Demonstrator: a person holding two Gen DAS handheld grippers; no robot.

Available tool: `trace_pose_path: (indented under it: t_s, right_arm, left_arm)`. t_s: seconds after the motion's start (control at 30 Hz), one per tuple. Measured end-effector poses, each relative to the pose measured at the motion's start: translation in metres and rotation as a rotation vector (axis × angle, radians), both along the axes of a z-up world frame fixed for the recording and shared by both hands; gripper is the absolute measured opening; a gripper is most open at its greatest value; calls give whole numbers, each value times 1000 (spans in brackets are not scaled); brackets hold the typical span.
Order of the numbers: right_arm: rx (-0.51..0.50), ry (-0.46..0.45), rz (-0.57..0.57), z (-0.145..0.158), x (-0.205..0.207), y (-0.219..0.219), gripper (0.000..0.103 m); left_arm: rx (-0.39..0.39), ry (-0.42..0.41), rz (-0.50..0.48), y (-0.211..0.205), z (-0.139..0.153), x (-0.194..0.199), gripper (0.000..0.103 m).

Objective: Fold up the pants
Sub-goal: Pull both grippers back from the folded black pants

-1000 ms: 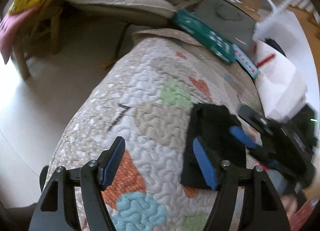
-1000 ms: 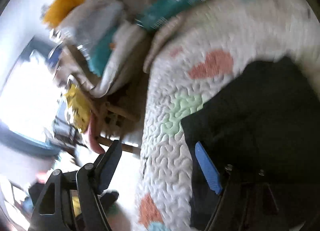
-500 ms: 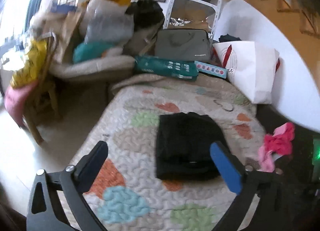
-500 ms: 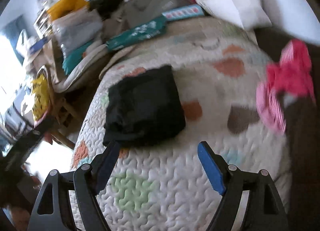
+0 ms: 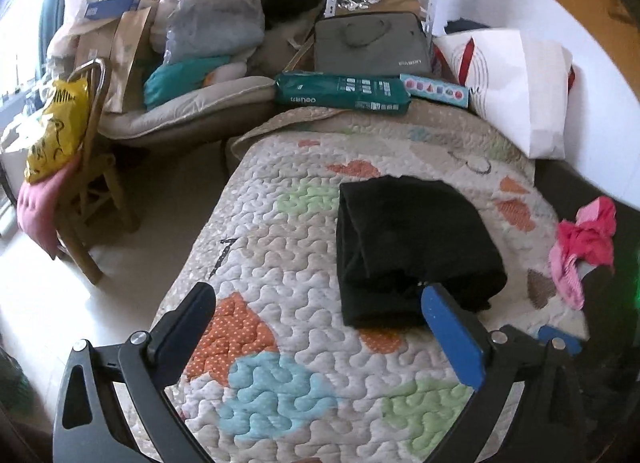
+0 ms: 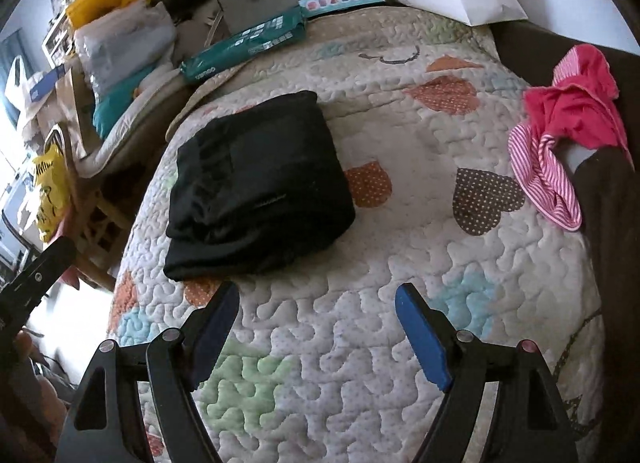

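Two grippers hang over folded soft black pants (image 6: 256, 187) on the patchwork quilt (image 6: 400, 263).
Left gripper (image 5: 320, 327) has just spread wide; right gripper (image 6: 316, 327) gapes too, both seemingly empty.

Sunlit pale floor (image 5: 132, 231), cluttered wooden chair (image 5: 86, 199)
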State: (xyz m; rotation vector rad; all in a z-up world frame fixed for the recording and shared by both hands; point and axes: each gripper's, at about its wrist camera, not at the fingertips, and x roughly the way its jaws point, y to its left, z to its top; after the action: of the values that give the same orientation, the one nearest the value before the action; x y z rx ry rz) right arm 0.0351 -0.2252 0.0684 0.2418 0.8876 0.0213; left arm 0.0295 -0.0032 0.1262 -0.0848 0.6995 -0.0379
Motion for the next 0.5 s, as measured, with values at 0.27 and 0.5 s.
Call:
trace_pose_path:
  t_s: [0.27,0.5]
  right_arm:
    - [-61,-13,-21,0,0,1,85]
    - [-83,-11,-33,0,1,-3,85]
  left_arm:
    - [34,102,-51,-14,-22,5,103]
    - [39,174,-60,-18,-36,9,103]
